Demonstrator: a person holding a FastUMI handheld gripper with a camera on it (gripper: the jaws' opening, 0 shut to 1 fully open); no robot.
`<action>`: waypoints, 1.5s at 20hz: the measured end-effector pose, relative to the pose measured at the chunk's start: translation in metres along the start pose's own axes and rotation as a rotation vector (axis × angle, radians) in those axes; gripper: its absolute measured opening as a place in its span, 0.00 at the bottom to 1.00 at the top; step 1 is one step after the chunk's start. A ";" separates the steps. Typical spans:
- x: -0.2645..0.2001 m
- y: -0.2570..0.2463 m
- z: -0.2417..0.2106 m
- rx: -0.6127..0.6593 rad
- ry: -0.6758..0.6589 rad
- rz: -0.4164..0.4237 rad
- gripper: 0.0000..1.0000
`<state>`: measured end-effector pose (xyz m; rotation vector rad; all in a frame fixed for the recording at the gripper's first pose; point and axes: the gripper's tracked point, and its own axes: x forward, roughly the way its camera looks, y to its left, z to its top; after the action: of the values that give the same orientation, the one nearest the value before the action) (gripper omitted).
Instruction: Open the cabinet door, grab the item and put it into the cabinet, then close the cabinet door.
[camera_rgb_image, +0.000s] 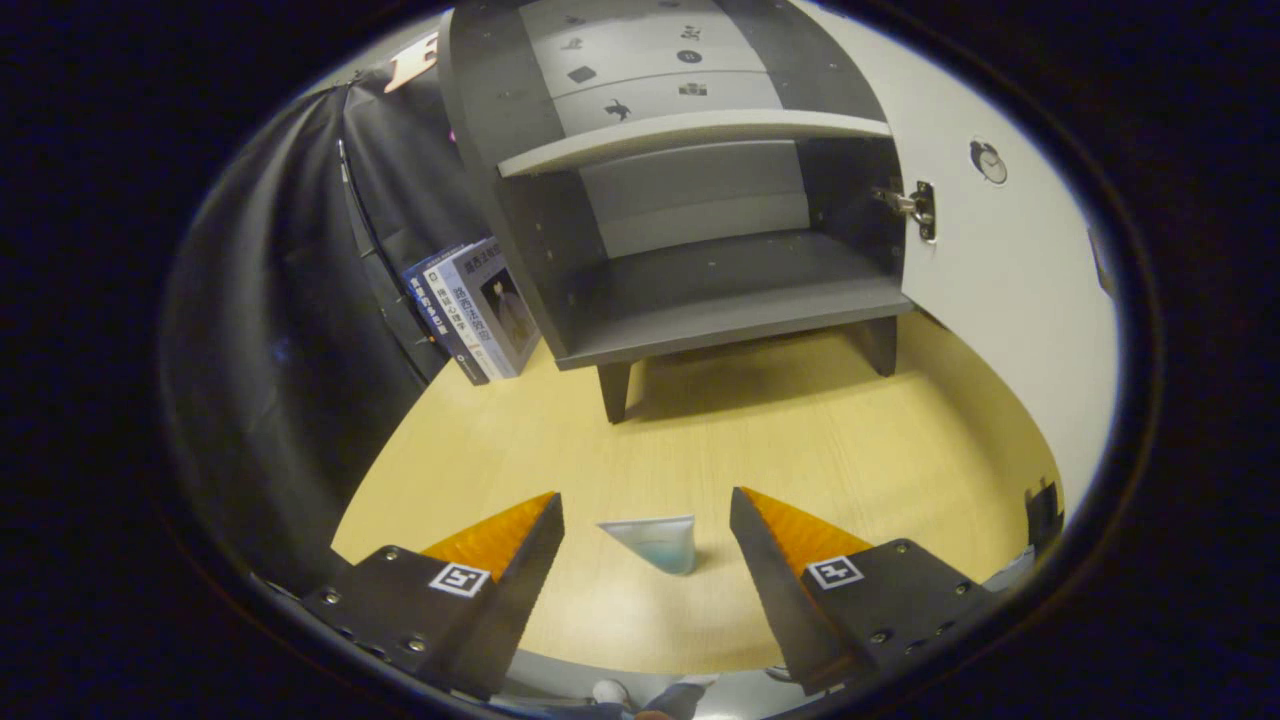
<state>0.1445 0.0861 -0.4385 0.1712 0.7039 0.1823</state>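
Door is already swung open off the cabinet, so it's grab time. Gripper is spread wide, holding nothing, with the pouch on the table between its fingers, well short of the cabinet. I'd drop straight down, center it, squeeze gently.

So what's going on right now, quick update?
Gripper open, fingers either side of the small pouch on the table, not touching. Cabinet door open, lower shelf bare. Nothing in the way.
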 end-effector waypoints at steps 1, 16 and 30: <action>0.006 -0.001 -0.007 -0.006 0.013 -0.005 0.99; 0.040 -0.015 -0.034 -0.096 0.023 -0.090 0.55; -0.060 -0.001 0.142 -0.215 -0.226 -0.125 0.55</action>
<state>0.1922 0.0585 -0.2948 -0.0573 0.4647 0.1155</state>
